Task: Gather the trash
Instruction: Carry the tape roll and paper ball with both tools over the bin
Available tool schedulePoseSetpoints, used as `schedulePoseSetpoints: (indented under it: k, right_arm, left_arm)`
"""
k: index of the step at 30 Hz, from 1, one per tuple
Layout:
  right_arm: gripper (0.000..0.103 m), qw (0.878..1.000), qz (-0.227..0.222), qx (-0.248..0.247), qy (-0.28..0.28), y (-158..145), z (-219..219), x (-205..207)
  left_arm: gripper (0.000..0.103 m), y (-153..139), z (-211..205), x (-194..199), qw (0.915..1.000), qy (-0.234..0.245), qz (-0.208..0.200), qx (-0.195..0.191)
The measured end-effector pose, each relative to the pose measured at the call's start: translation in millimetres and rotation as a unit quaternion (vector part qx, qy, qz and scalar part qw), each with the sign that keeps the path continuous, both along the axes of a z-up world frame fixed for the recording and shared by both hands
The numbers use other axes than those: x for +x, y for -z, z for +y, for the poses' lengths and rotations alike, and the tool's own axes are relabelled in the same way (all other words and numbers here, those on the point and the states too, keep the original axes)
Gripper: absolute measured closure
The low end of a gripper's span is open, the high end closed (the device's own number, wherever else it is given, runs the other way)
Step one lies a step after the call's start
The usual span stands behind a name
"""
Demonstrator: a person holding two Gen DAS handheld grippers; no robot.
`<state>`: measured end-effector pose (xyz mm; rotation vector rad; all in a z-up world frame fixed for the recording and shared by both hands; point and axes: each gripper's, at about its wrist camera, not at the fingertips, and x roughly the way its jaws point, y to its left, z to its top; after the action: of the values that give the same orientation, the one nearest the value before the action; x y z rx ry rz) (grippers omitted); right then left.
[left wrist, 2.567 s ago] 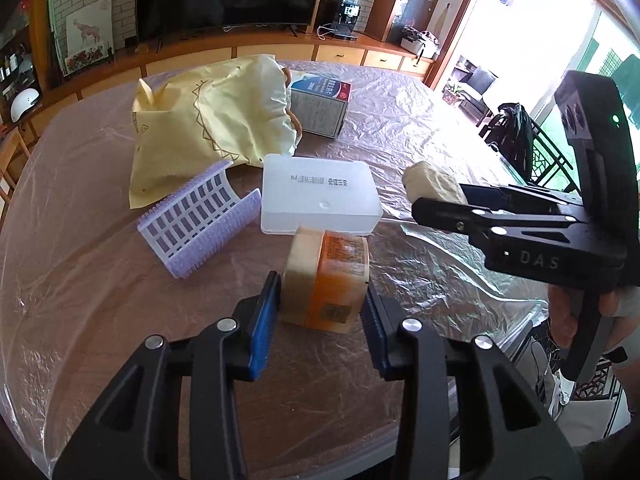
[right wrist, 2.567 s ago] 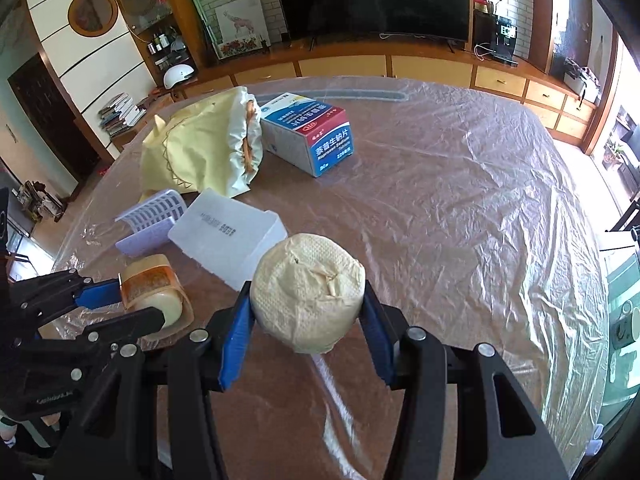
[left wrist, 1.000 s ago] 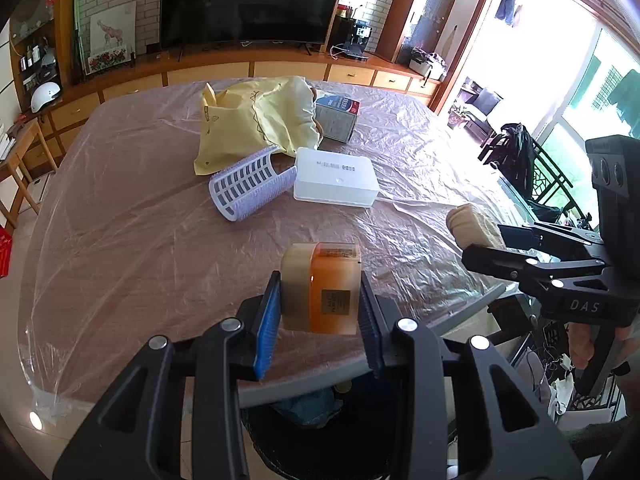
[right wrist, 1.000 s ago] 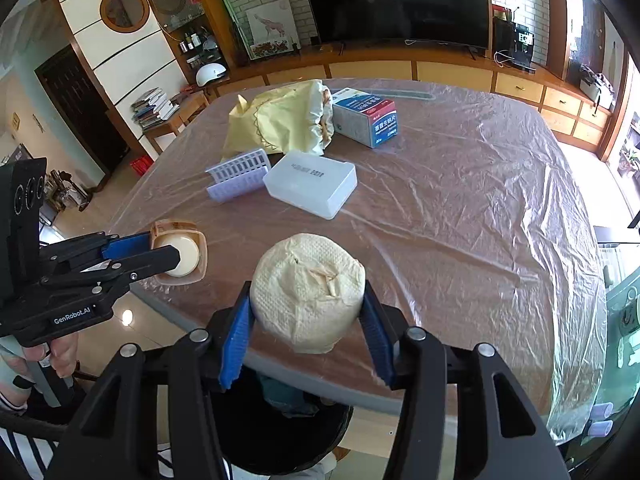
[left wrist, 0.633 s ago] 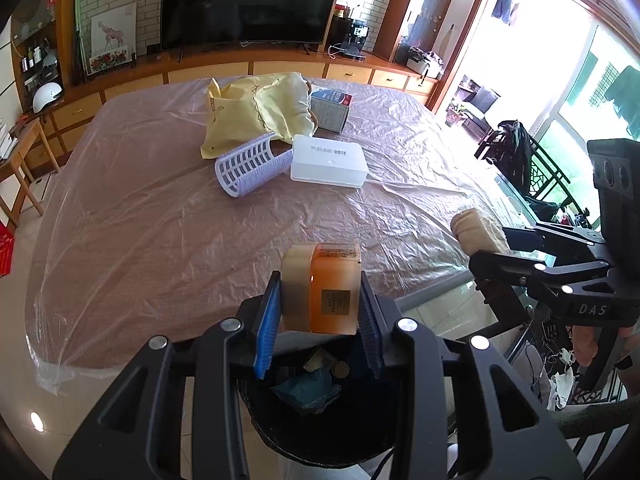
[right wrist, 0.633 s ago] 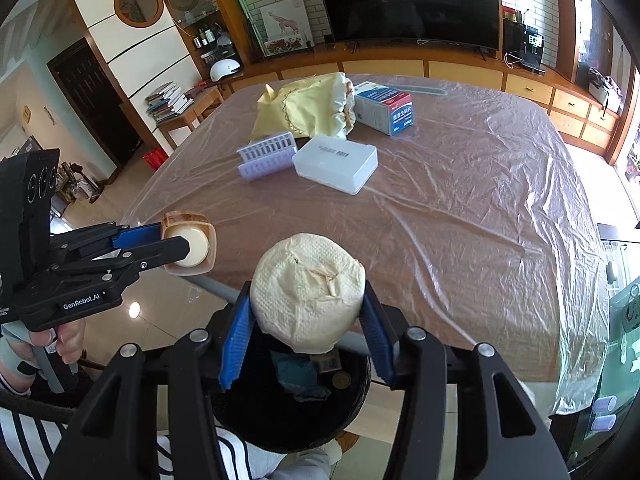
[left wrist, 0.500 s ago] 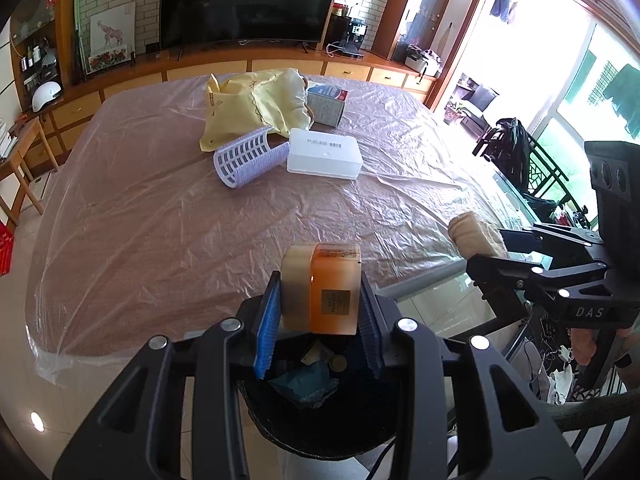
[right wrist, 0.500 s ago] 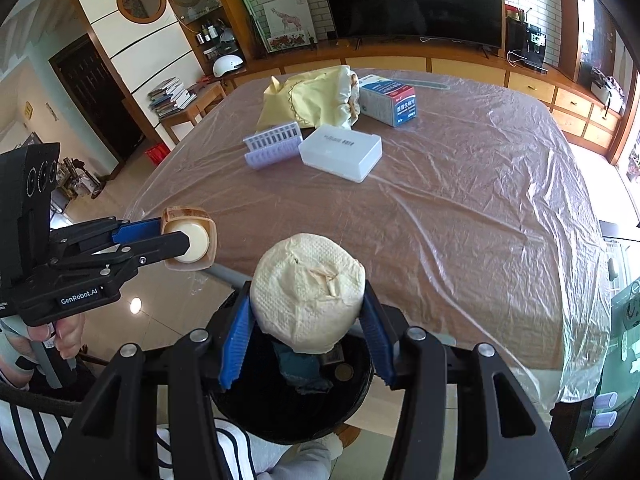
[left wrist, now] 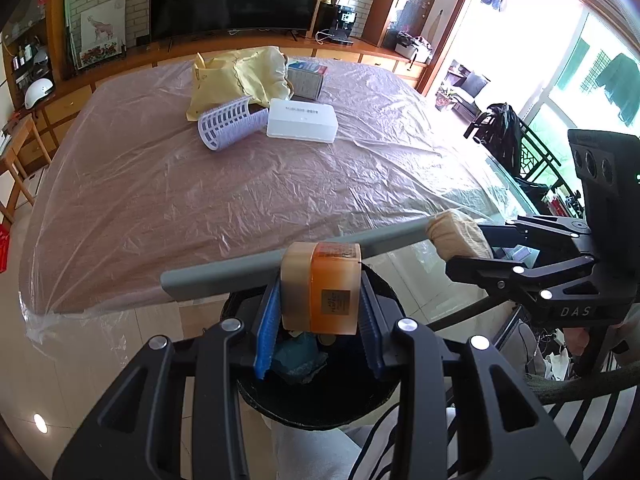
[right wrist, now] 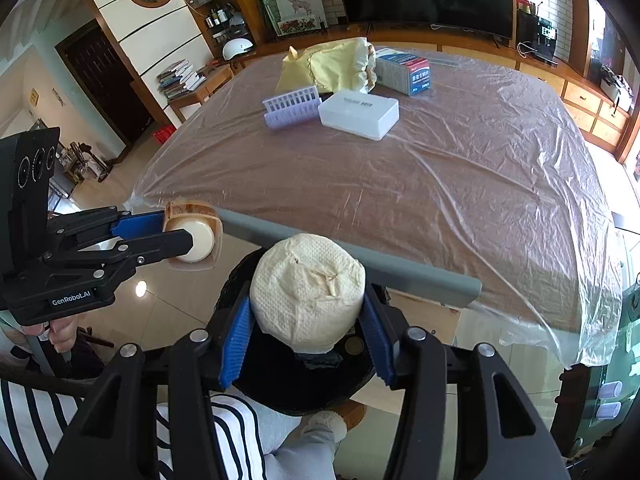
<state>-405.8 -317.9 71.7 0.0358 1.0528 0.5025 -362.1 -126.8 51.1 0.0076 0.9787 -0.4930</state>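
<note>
My left gripper (left wrist: 318, 320) is shut on an orange plastic cup with a label (left wrist: 320, 286); the right wrist view shows that cup (right wrist: 194, 234) from its open end, off the table's near edge. My right gripper (right wrist: 306, 330) is shut on a crumpled cream paper ball (right wrist: 308, 292), also visible in the left wrist view as the paper ball (left wrist: 456, 234) at right. Both loads hang over a black trash bin (left wrist: 320, 396) on the floor, which holds some scraps. The bin (right wrist: 288, 384) sits right below the paper ball.
The table (left wrist: 200, 200) under clear plastic carries a yellow bag (left wrist: 236, 76), a lilac slotted holder (left wrist: 230, 126), a white flat box (left wrist: 302, 120) and a blue-and-red carton (right wrist: 404, 70). A grey bar (right wrist: 360, 258) runs along the table's near edge. Striped trousers (right wrist: 224, 432) stand beside the bin.
Both grippers have drawn back from the table with their loads and now hang over the bin. The table's edge and the bin have come into view beneath them.
</note>
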Motion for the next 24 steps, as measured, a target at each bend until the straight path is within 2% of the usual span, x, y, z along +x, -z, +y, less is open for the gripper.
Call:
schedulePoseSetpoints:
  k: [14, 24]
  right_arm:
    - [0.053, 0.999, 0.019, -0.023, -0.026, 21, 11, -18]
    - [0.053, 0.998, 0.039, -0.038, -0.026, 45, 9, -19]
  left_arm:
    - [0.066, 20, -6, -21, 0.9995, 0.010, 0.021, 0.021]
    - [0.066, 42, -7, -25, 0.9984, 0.009, 0.038, 0.041]
